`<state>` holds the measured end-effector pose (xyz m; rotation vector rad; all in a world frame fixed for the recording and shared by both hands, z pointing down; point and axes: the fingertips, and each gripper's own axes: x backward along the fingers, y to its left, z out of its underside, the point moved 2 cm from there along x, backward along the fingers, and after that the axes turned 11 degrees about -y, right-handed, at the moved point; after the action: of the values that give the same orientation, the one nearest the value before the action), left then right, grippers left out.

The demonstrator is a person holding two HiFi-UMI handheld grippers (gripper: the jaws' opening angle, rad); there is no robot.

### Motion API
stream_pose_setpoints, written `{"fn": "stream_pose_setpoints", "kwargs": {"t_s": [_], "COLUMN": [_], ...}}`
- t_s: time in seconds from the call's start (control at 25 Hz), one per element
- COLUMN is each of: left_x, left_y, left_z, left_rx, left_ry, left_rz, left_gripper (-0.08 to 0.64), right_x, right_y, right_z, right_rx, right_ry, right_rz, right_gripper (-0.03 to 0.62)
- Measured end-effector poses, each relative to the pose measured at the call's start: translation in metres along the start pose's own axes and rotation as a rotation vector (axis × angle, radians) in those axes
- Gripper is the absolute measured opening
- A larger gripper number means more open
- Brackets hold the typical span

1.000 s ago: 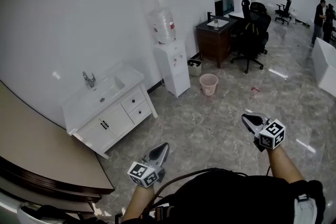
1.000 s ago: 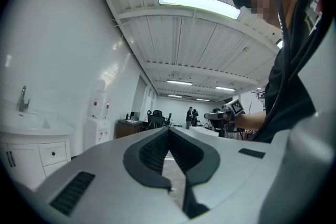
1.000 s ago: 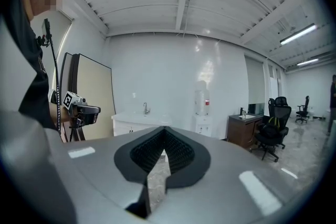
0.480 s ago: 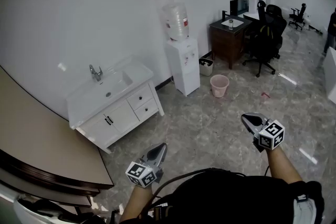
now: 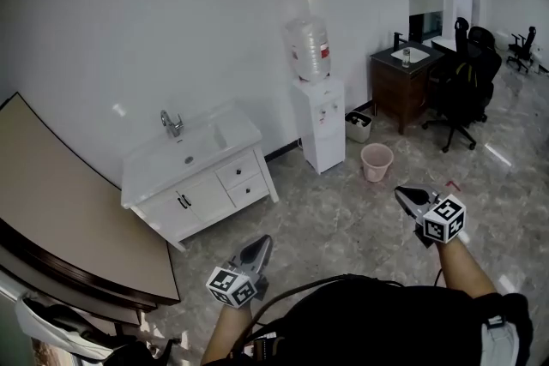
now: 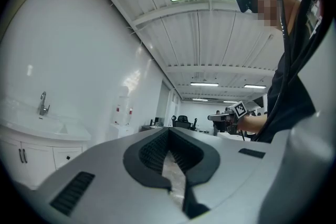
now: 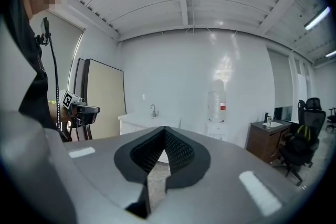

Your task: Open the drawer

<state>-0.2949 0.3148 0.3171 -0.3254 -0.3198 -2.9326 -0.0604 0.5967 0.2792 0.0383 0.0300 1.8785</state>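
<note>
**Grippers**
- L gripper: jaws pressed together tip to tip, nothing between the pads.
- R gripper: same condition, jaws pressed together and empty.
- Both are held out in front of the person, well apart from each other, over the marble-pattern floor. In the head view the L unit sits lower and the R unit higher and to the right.

**Task item**
- The white vanity cabinet stands against the white wall, ahead and to the left of the L gripper.
- Its right-hand section holds two stacked drawers: upper drawer, w/ lower drawer directly beneath.
- Both fronts sit flush w/ the cabinet face, i.e. shut.
- A double-door section w/ dark handles is to the left of the drawers.
- The top is a white basin w/ a chrome tap.
- Neither gripper touches the cabinet; both are well apart from it.
- In the R gripper view the cabinet lies straight behind the jaw tips.

**Surroundings**
- Water dispenser w/ bottle on top, just right of the cabinet on the same wall.
- Pink bin on the floor near the dispenser.
- Dark wood cabinet further right, w/ a black office chair beside it.
- Curved brown counter at the left of the head view.
</note>
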Motion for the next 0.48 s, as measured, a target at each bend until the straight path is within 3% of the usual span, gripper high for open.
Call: {"fn": "stream_pose_setpoints", "kwargs": {"t_s": [0.24, 0.48], "left_x": [-0.07, -0.12], "left_y": [-0.034, -0.038], "left_z": [0.021, 0.036], "left_rx": [-0.018, -0.012], "left_ry": [0.021, 0.038], "left_rz": [0.005, 0.006], "left_gripper": [0.0, 0.0], "right_x": [0.006, 0.006], "right_y": [-0.072, -0.124], "right_z": [-0.002, 0.008], "right_rx": [0.002, -0.013], "right_ry": [-0.012, -0.011], "right_rz": [-0.037, -0.035], "right_gripper": [-0.003, -0.003]}}
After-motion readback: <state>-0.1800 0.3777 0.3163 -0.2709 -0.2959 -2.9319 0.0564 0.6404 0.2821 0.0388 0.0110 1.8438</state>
